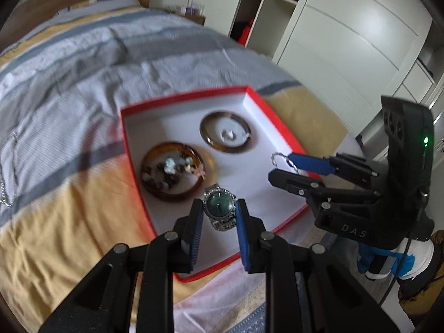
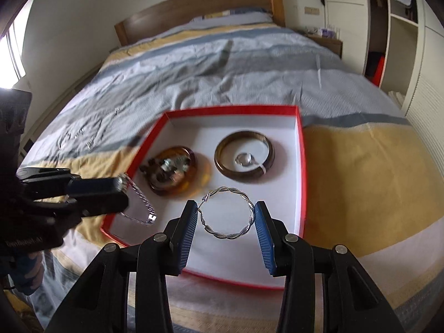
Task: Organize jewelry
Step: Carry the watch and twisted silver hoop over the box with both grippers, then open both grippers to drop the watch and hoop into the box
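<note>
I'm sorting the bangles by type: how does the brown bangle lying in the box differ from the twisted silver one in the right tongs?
The brown bangle is a thick, smooth band; the silver bangle is thin twisted wire. The brown bangle lies flat on the floor of the red box with a small ring inside it; the silver bangle is held above the box, clamped across its width by the right tongs. Both are round.

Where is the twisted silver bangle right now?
In the right wrist view the twisted silver bangle sits between the right gripper's fingers, above the red box's near part, in front of the brown bangle.
</note>
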`<state>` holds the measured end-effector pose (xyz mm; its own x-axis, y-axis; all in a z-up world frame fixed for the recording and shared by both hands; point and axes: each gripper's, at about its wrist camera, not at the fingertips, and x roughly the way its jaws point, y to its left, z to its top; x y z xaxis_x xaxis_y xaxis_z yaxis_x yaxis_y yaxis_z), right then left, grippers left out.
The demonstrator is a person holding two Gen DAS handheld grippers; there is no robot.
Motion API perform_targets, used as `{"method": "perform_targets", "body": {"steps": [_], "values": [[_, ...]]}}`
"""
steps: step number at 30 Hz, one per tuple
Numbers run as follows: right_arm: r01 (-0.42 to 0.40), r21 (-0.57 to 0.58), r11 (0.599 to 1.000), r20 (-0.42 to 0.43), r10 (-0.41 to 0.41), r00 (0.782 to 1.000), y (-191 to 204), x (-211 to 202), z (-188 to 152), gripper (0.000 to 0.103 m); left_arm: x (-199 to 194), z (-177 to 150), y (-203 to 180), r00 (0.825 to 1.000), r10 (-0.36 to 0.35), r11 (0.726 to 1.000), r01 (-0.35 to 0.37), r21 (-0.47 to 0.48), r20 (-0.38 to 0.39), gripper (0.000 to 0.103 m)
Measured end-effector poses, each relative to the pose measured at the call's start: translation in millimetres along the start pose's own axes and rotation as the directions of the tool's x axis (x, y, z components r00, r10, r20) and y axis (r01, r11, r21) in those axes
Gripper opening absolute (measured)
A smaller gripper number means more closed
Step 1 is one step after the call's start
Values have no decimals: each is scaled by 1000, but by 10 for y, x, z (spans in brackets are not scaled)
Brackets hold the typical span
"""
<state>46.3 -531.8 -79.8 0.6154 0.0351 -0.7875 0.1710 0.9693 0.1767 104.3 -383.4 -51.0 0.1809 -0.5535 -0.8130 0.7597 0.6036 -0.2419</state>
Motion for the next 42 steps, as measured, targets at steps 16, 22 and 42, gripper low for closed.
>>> {"method": "perform_targets", "body": {"steps": [16,22,42], "values": [[43,-221,974,-152,-79,985,113,359,-138,42,475,-85,95,994,11,1000,-12,-11,-105,22],[38,-242,970,-173,-81,982,123,349,-154,43,542,-114,84,993,40,999,-39,14,-115,23],[50,-115,992,-152,-67,986,22,67,-169,47,504,-84,-98,981,104,992,-91,84,-163,40]]}}
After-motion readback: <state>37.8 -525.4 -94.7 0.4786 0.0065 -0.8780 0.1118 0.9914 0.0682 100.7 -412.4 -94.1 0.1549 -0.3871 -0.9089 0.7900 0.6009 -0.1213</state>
